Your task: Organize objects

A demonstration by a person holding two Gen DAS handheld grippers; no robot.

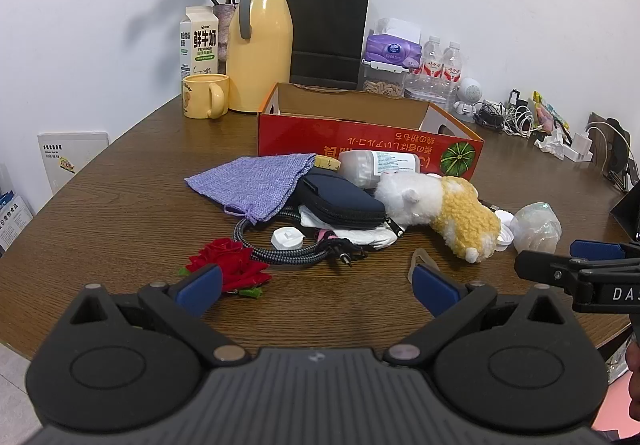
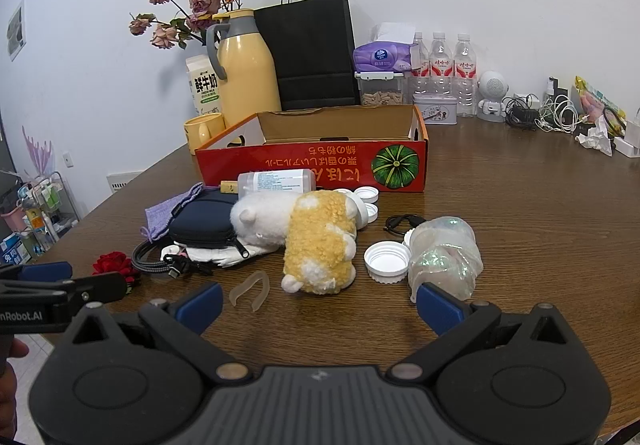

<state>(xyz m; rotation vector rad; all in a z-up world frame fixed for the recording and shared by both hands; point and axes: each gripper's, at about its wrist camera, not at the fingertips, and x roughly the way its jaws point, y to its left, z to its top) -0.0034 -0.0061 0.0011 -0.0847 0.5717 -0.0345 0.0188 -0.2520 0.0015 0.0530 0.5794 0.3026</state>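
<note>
Left wrist view: left gripper (image 1: 316, 285) spread wide, holding nothing, above bare table (image 1: 120, 213); red rose (image 1: 230, 263) just past its left pad, plush toy (image 1: 440, 209) farther ahead right, red box (image 1: 360, 141) behind the pile.
Right wrist view: right gripper (image 2: 320, 305) likewise spread and unladen; plush toy (image 2: 316, 241) just ahead between its fingers, white cap (image 2: 387, 260) and crinkled bag (image 2: 446, 257) near right pad.

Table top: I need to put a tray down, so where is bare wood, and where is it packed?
Bare wood lies right of the red box and crinkled bag, and left of the purple pouch toward the yellow mug. A narrower strip runs in front of the red fabric rose. It is crowded around the plush toy and along the back wall.
</note>
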